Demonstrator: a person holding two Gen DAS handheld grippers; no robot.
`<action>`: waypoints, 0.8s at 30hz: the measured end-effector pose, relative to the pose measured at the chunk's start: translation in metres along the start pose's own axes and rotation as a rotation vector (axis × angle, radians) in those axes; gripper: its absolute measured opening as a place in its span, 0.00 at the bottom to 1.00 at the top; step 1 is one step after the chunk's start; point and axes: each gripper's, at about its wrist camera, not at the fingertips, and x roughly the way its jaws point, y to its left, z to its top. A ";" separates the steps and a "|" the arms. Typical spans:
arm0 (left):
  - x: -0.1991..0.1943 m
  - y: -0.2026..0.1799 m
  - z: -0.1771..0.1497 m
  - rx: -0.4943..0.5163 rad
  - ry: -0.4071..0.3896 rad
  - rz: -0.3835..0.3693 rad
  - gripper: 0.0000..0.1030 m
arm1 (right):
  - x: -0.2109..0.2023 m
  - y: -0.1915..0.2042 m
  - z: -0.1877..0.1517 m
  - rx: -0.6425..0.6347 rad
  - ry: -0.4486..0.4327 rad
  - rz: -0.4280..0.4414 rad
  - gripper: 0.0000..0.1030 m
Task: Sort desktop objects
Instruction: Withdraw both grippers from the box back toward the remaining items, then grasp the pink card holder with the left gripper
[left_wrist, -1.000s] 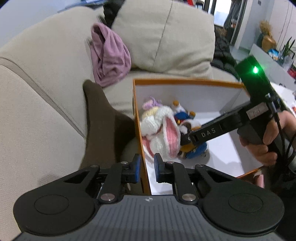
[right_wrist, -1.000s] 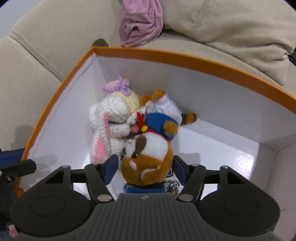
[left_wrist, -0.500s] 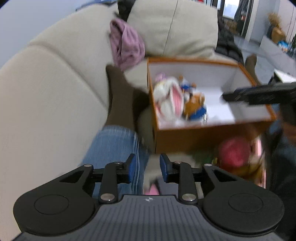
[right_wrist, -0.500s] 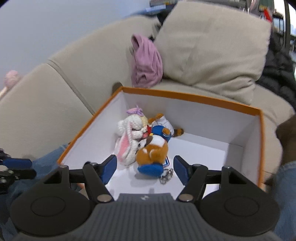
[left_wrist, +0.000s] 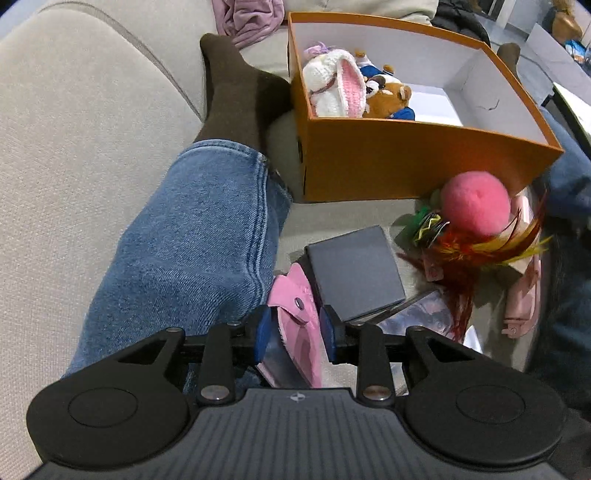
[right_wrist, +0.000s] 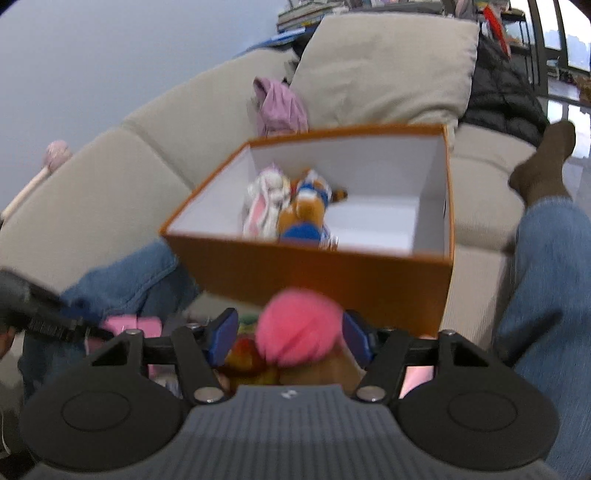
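Note:
An orange box (left_wrist: 406, 162) with a white inside stands on the sofa and holds a white bunny plush (left_wrist: 334, 86) and a brown bear plush (left_wrist: 388, 103); the box also shows in the right wrist view (right_wrist: 314, 266). In front of it lie a pink pompom (left_wrist: 474, 201), a feathered toy (left_wrist: 461, 251), a dark grey case (left_wrist: 354, 271) and a pink snap pouch (left_wrist: 295, 317). My left gripper (left_wrist: 294, 334) is open with the pouch between its fingers. My right gripper (right_wrist: 286, 330) is open, its fingers either side of the pink pompom (right_wrist: 295, 332).
A jeans leg (left_wrist: 192, 251) with a brown sock (left_wrist: 229, 88) lies left of the box; another leg (right_wrist: 546, 277) is to the right. Beige sofa cushions (right_wrist: 384, 62), a purple cloth (right_wrist: 280, 107) and a pale pink item (left_wrist: 524, 295) surround the pile.
Both grippers pulled back out of the box and dropped toward the pile in front. The left gripper opened around the pink pouch; the right left the bear in the box and now straddles the pompom.

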 end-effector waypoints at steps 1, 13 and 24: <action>0.000 0.000 0.002 -0.003 0.004 -0.005 0.33 | 0.000 0.001 -0.004 -0.002 0.016 0.010 0.58; -0.006 -0.013 -0.013 0.055 0.025 0.030 0.24 | 0.018 0.024 -0.048 -0.082 0.209 0.111 0.51; 0.000 -0.023 -0.048 0.012 0.063 -0.049 0.22 | 0.034 0.024 -0.057 -0.076 0.275 0.084 0.49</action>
